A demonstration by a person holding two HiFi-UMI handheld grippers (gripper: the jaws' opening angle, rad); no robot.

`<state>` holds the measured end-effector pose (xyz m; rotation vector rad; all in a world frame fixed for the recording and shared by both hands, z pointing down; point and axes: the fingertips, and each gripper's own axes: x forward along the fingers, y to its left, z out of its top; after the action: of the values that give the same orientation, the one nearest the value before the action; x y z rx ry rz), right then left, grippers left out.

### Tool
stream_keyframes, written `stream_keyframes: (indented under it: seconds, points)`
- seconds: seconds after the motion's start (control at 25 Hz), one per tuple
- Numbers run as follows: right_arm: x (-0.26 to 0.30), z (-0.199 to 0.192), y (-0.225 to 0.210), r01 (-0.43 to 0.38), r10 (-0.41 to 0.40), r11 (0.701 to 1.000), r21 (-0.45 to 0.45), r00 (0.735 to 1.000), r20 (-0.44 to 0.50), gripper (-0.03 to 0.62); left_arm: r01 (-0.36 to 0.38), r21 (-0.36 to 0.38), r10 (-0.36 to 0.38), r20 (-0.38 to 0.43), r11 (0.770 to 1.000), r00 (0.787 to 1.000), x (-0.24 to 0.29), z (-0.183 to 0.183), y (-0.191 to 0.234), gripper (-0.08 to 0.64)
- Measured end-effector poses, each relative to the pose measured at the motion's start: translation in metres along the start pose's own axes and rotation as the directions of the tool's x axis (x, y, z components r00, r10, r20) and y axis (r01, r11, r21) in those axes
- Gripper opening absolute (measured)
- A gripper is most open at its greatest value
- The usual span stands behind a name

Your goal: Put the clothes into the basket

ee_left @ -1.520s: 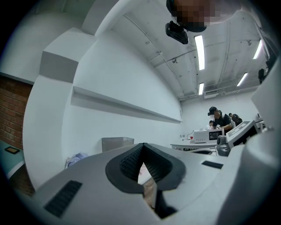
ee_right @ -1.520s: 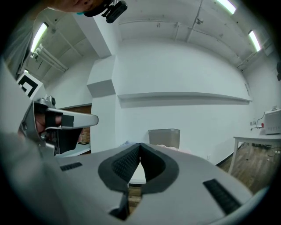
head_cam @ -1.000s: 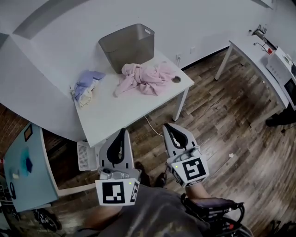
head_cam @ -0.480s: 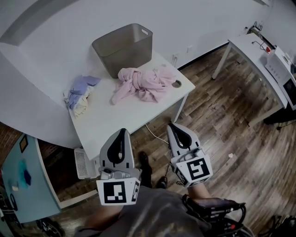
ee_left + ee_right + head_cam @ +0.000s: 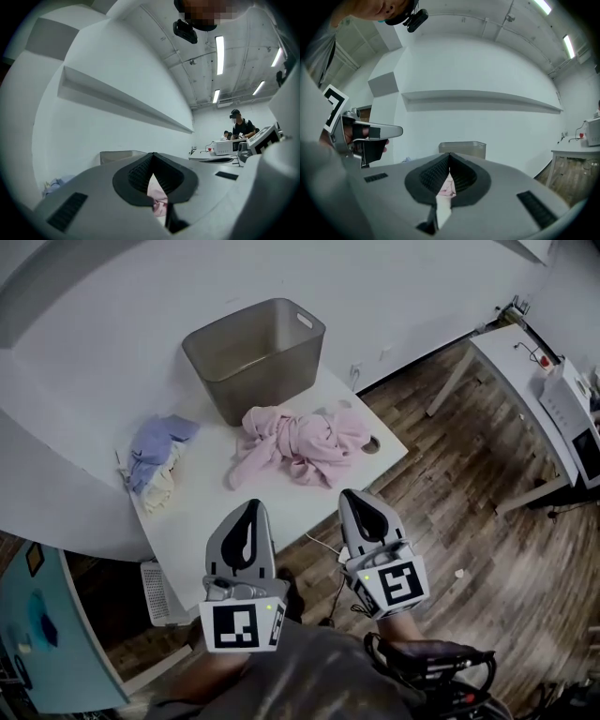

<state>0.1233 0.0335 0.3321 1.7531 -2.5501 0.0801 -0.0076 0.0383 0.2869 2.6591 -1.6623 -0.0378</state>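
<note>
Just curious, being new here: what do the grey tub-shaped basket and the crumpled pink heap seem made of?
The grey tub-shaped basket looks like matt moulded plastic: smooth stiff walls, a cut-out handle. The crumpled pink heap looks like soft cloth, perhaps fleece: limp folds, twisted ends.

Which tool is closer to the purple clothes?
Left. The left tool is below and right of the purple clothes; the right tool is farther right, below the pink clothes.

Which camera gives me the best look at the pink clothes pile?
Head view: the whole crumpled pink clothes pile lies unobstructed on the white table. Both gripper views show only a pink sliver past their own jaws.
</note>
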Motion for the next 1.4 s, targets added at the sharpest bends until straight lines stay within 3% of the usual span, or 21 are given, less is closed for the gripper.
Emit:
stream_keyframes:
  seconds: [0.28, 0.52, 0.92, 1.24, 1.28, 1.4]
  points:
    - [0.058, 0.030, -0.008, 0.011, -0.009, 0.999, -0.048, 0.999, 0.041, 0.008, 0.011, -0.013, -0.010, 0.056, 1.000, 0.998, 0.045, 0.020, 0.040, 0.008]
    - [0.091, 0.028, -0.015, 0.019, -0.016, 0.998, -0.068, 0.999, 0.045, 0.008, -0.002, -0.020, 0.004, 0.066, 1.000, 0.998, 0.066, 0.018, 0.067, 0.008]
    - [0.127, 0.014, -0.045, -0.002, 0.002, 0.999, -0.048, 1.000, -0.008, 0.008, -0.029, -0.045, 0.028, -0.007, 0.999, 1.000, 0.105, -0.004, 0.073, 0.008]
    - [0.164, -0.033, -0.068, -0.100, 0.097, 0.994, -0.036, 0.992, -0.083, 0.014, -0.059, -0.068, 0.053, -0.090, 0.996, 0.994, 0.154, -0.040, 0.072, 0.008]
    - [0.167, -0.040, -0.069, -0.113, 0.110, 0.993, -0.030, 0.989, -0.096, 0.026, -0.060, -0.073, 0.053, -0.104, 0.996, 0.993, 0.159, -0.046, 0.072, 0.008]
    - [0.173, -0.060, -0.068, -0.161, 0.157, 0.987, -0.021, 0.979, -0.133, 0.139, -0.060, -0.082, 0.048, -0.147, 0.995, 0.988, 0.173, -0.064, 0.070, 0.008]
